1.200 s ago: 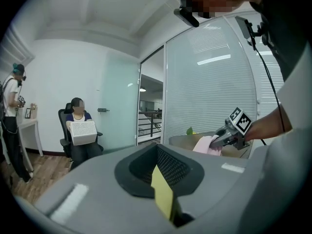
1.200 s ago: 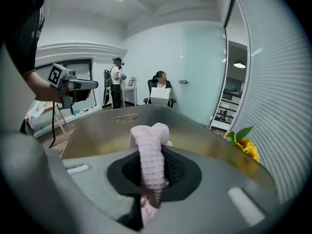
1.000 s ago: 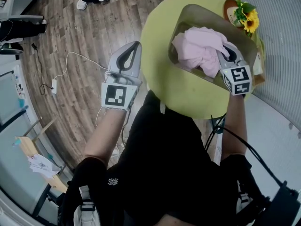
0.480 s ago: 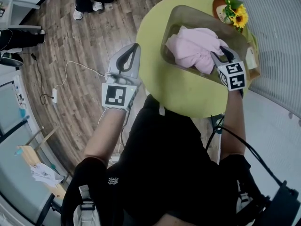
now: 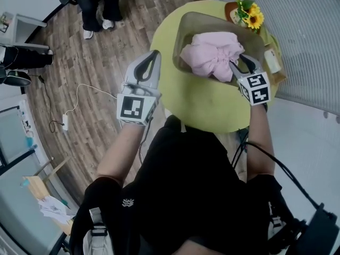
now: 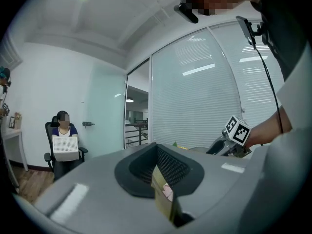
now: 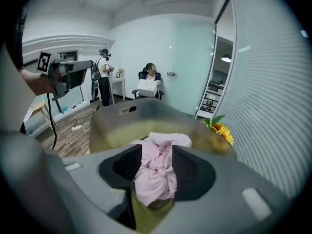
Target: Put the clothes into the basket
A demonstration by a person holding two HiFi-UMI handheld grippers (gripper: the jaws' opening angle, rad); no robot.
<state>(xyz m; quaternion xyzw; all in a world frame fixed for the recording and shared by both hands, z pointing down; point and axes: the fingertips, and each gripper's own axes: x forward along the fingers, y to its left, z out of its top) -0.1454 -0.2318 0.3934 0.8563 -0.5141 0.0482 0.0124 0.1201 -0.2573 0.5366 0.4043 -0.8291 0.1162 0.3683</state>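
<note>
Head view: the basket (image 5: 183, 33) sits on a round yellow-green table (image 5: 207, 108). The only thing in it is a bunched-up pink heap of clothes (image 5: 210, 54) filling the middle. The right gripper (image 5: 243, 64) is at the basket's near right rim, pointing in at the clothes. The left gripper (image 5: 154, 53) is well off to the basket's left, past the table edge and over the wood floor (image 5: 79, 62). Just behind the basket there's a sunflower pot (image 5: 245, 14). Beside the basket's right end lies a small white tag (image 5: 272, 60), with print way too small to read. The only other markings are black-and-white squares on each marker cube (image 5: 254, 88), patterns rather than words.

Left gripper view: its jaws are closed together with nothing caught in them. There's only a thin slit, with a sliver of yellow and pink showing through from far off.

Right gripper view: its jaws have just been opening and stand roughly halfway apart. The knotted pink wad of the clothes shows right between the pads. It's lying in the basket, not clamped. The sunflower pokes up at the basket's right.
</note>
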